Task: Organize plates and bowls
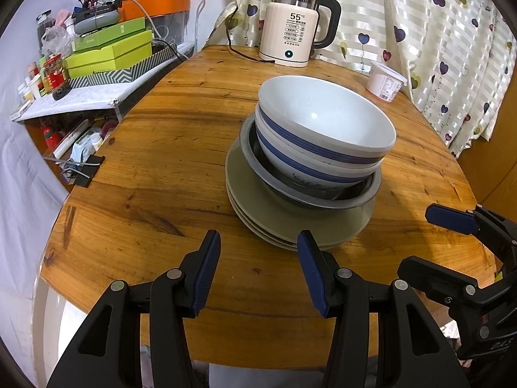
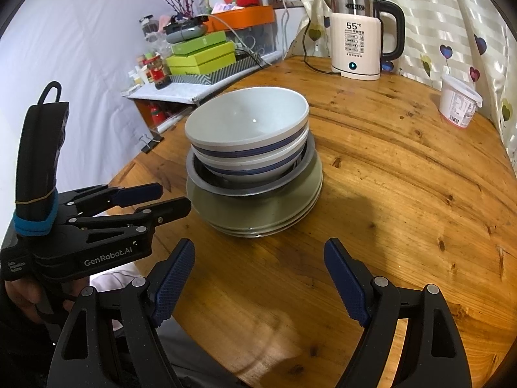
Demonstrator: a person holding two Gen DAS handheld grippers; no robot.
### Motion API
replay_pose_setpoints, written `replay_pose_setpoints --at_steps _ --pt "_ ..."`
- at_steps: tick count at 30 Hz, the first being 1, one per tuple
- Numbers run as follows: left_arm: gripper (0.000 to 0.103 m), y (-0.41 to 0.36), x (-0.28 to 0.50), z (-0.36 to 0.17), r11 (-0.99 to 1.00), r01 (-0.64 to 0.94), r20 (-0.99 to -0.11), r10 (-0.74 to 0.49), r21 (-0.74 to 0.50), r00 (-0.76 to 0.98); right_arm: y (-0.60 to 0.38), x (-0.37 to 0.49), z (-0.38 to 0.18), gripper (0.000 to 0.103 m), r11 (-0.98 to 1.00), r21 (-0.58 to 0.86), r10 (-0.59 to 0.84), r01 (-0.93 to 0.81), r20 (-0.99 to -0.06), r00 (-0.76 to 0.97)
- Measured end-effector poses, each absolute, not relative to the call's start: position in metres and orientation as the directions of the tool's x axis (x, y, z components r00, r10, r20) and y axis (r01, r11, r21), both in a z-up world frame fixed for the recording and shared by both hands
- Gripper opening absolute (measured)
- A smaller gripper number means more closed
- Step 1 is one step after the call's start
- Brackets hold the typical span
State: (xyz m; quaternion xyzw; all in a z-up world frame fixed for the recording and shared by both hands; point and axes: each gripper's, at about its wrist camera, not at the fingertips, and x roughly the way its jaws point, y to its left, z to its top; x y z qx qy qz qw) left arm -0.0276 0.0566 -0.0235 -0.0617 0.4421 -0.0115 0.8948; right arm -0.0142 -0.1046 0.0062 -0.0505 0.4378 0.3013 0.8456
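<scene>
One stack stands mid-table: two white bowls with blue bands nested in a grey metal bowl, on three grey-green plates. My left gripper is open and empty just in front of the stack; it also shows at the left of the right wrist view. My right gripper is open and empty, near the table's front edge; it also shows at the right in the left wrist view.
A white electric kettle with its cord stands at the back of the round wooden table. A white tub sits at the back right. A cluttered shelf with green boxes is to the left.
</scene>
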Motion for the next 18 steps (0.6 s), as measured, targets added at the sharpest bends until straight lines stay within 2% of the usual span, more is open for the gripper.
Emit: replay_pose_setpoints --at_steps 18 --pt "0.051 0.0553 -0.0255 -0.0244 0.993 -0.026 -0.797 -0.078 -0.117 0.599 -0.1027 -0.0149 0.0064 0.083 0.812 0.179 0.464 -0.556 -0.776 0.428"
